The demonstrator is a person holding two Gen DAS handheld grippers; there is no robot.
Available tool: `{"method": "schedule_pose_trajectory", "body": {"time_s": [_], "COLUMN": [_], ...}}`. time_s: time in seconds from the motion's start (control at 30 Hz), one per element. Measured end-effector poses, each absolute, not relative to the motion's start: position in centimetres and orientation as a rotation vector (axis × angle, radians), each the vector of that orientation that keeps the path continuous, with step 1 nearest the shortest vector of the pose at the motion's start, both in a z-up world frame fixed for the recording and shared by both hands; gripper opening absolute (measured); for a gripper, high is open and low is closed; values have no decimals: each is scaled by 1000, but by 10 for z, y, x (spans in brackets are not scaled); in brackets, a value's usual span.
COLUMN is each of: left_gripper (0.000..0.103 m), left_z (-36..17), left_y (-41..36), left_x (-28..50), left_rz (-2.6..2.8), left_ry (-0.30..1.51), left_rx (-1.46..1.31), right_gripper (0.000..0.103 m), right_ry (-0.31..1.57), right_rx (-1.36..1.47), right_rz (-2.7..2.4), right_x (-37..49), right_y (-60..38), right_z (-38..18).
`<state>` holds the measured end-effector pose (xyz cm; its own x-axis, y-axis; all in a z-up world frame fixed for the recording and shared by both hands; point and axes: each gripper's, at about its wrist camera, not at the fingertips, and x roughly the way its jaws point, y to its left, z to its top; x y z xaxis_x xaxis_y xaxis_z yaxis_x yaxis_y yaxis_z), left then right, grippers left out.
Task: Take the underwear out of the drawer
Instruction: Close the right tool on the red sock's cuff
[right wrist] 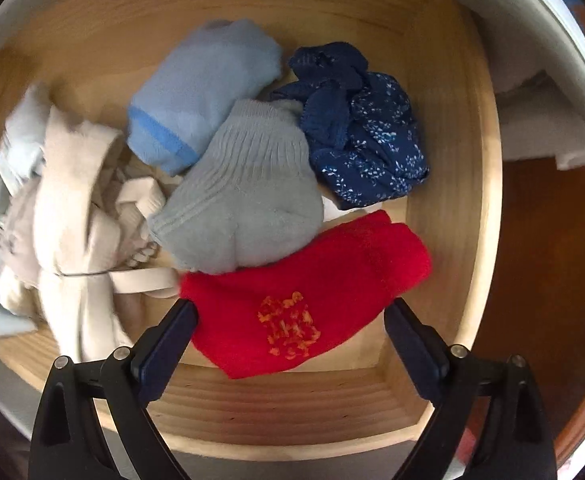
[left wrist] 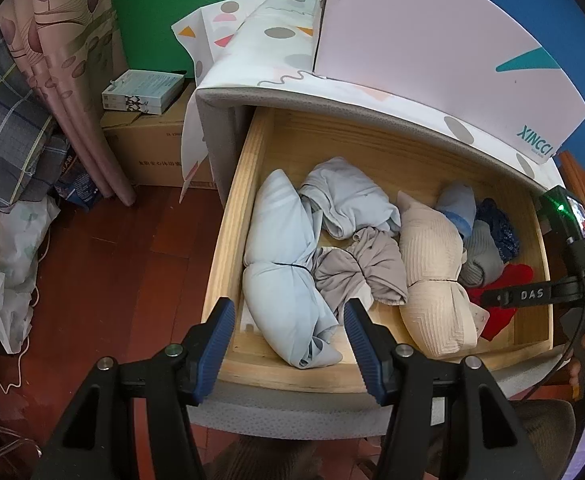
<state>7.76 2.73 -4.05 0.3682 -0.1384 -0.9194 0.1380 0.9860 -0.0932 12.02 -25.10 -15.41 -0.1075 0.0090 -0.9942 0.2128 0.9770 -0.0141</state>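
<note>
The open pale wooden drawer (left wrist: 252,152) serves as landmark: it is pulled out from a cabinet draped in a white cloth with coloured shapes (left wrist: 276,28). Over the drawer's front edge the left gripper (left wrist: 290,344) hangs with its jaws spread wide and nothing between them, above a long pale blue rolled bundle (left wrist: 280,256) lying along the drawer's left side. Next to that bundle lie a crumpled light blue garment (left wrist: 352,200), a taupe crumpled garment (left wrist: 356,268) and a cream ribbed roll tied with a thin band (left wrist: 432,272). At the drawer's right end the right gripper (right wrist: 290,320) is likewise wide open and holds nothing, its jaws either side of a red fuzzy piece with orange stitching (right wrist: 312,288). Behind that sit a grey ribbed sock-like piece (right wrist: 244,200), a light blue fuzzy one (right wrist: 208,88) and a navy speckled crumpled piece (right wrist: 364,136). The right wrist view's left part is motion-blurred, so the cream items there are hard to make out, and which piece is underwear cannot be told for sure.
</note>
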Motion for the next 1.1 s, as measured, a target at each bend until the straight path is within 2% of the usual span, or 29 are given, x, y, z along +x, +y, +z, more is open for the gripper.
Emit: {"method": "schedule_pose_trajectory", "body": {"time_s": [0.3, 0.53, 0.7, 0.8, 1.1], "left_gripper": [58, 58, 58, 58, 58], "left_z": [-42, -45, -46, -47, -50], "left_y": [28, 30, 30, 31, 35], "left_x": [78, 80, 81, 82, 84], "left_rz": [-172, -173, -172, -170, -174], "left_ry": [1188, 1206, 1213, 1217, 1235], "left_rx": [-5, -12, -14, -21, -44], "right_gripper": [94, 94, 76, 69, 61], "right_ry": [1683, 1693, 1710, 1725, 1741], "right_rx": [293, 196, 146, 127, 23], "right_rz": [-236, -259, -226, -190, -129], "right_x": [132, 142, 140, 136, 104], "right_y": [-271, -245, -237, -237, -232], "right_z": [-170, -192, -198, -199, -200]}}
